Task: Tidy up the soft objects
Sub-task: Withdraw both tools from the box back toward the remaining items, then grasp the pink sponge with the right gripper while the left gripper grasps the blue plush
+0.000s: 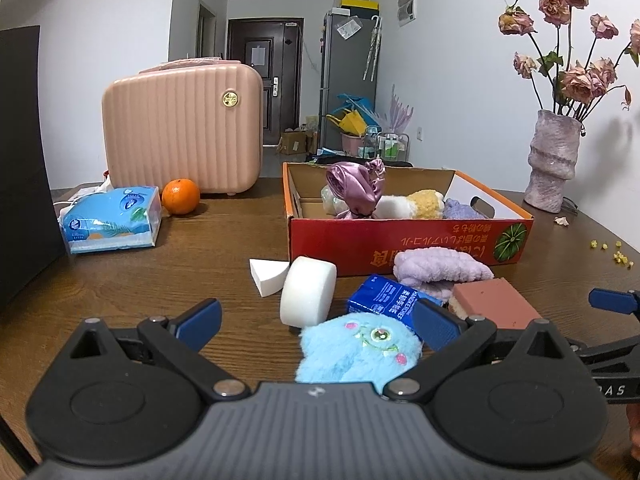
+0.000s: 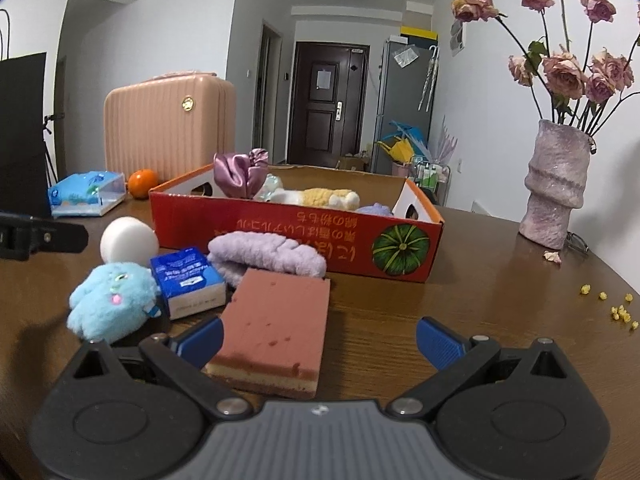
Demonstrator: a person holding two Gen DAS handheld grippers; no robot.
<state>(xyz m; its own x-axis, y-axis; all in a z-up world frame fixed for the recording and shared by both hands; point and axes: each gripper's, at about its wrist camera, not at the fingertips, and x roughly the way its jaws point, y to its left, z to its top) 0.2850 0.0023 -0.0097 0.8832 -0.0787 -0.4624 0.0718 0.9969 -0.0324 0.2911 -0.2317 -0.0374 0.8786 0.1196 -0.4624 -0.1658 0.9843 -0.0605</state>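
Soft, even indoor light fills both views, probably from a ceiling lamp, though its source is hard to place. The table (image 2: 460, 320) shows a mild sheen near the vase (image 2: 556, 184), which throws a faint shadow on the wall (image 1: 460, 80). Focus is sharp. Fisheye bending curves the edges, and the corners go black.

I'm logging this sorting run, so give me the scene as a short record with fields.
surface: wooden table
container: red cardboard box, open top
already in box: purple satin scrunchie, cream plush
still on table: blue plush toy, pink sponge, lilac cloth, white round sponge, blue tissue pack
left gripper: open, over the blue plush toy
right gripper: open, at the pink sponge
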